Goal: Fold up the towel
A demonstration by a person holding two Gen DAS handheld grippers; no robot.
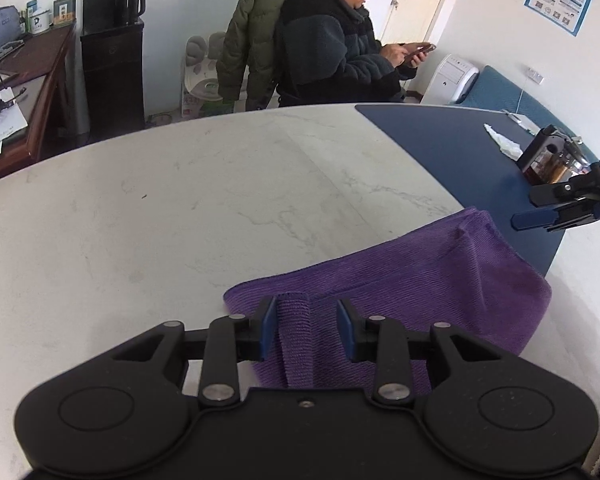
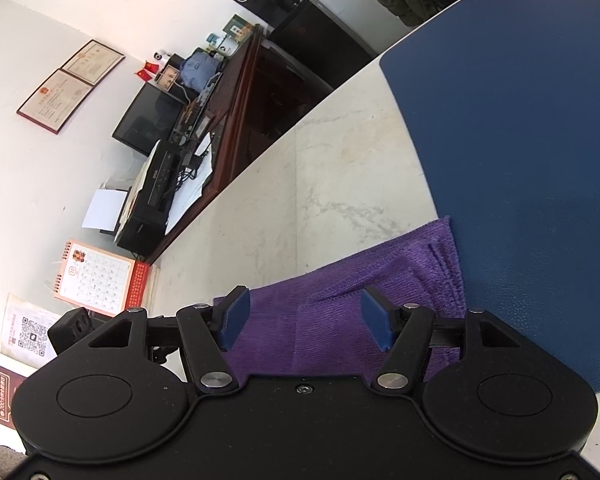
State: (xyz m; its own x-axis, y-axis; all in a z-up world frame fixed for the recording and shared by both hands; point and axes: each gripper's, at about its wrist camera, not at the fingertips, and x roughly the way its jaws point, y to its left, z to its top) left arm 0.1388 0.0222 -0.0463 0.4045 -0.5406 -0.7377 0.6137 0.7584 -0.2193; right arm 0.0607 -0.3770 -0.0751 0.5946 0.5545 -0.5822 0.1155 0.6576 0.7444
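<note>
A purple towel (image 1: 420, 280) lies folded in layers on the white marble table (image 1: 180, 200), its far end beside a blue mat (image 1: 460, 148). My left gripper (image 1: 306, 330) is open over the towel's near corner, where a raised fold of cloth stands between the blue pads without being pinched. My right gripper (image 2: 306, 320) is open and empty just above the towel (image 2: 340, 292). It also shows in the left wrist view (image 1: 540, 218), at the right edge beyond the towel.
A glass teapot (image 1: 552, 160) and a crumpled tissue (image 1: 504, 142) sit on the blue mat. A seated man (image 1: 340, 40) looks at a phone behind the table. A wooden desk (image 1: 28, 72) with clutter stands at the left.
</note>
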